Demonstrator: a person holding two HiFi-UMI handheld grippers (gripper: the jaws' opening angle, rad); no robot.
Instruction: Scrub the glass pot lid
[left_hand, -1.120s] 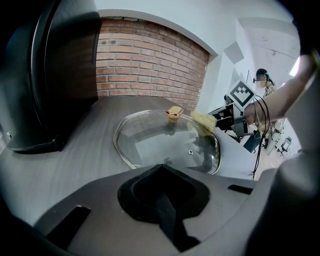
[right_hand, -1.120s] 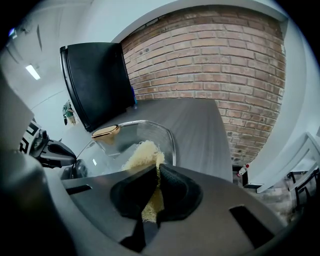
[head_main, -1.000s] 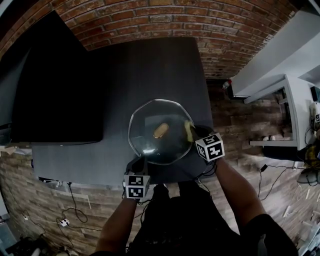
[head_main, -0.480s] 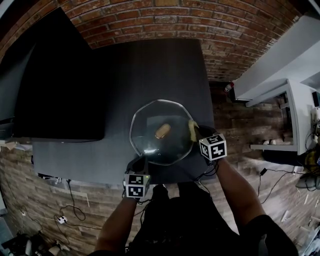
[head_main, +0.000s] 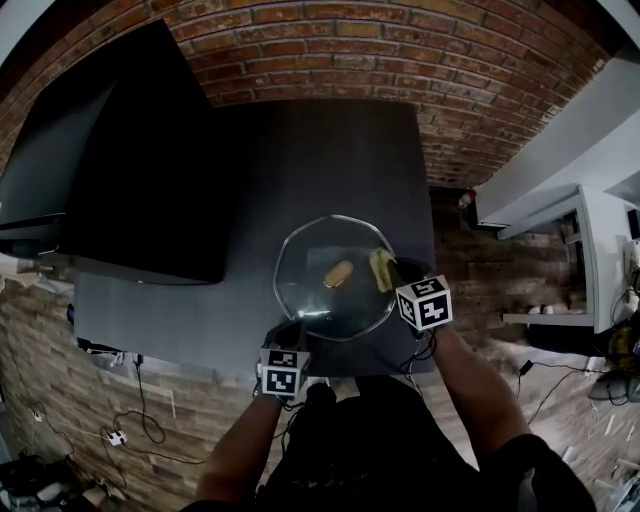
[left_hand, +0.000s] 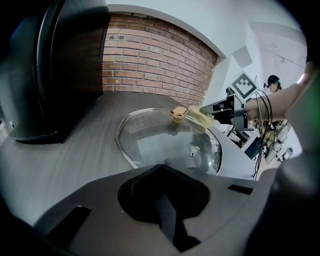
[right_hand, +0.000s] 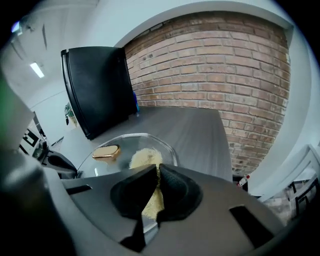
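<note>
Glass is where the work sits: the pot lid (head_main: 315, 295) lies flat on the dark grey table (head_main: 300, 160), toward its near right corner, with the gold knob (head_main: 338, 273) at its middle. Your left gripper (head_main: 293, 330) meets the lid at the near rim, and in the left gripper view its jaws are together at their tips right on that edge, pinching the rim as far as you can make out. Your right gripper (head_main: 393, 274) comes in from the lid's right side with its jaws clamped on a yellow sponge (head_main: 381, 270), and the sponge lies pressed on the glass just to the right of the knob. In the right gripper view the sponge (right_hand: 145, 159) runs from between the jaws out onto the lid (right_hand: 125, 142), with the knob (right_hand: 106, 152) near it to the left. Half a second ago the sponge sat out at the lid's right edge; you have since drawn it inward, so it is now closer to the knob. Your left gripper has kept its place on the near rim, and the lid has not shifted on the table. A big black block (head_main: 120, 170) stands on the table's left part, well apart from the lid, and a brick wall (right_hand: 210, 65) rises beyond the far edge.
</note>
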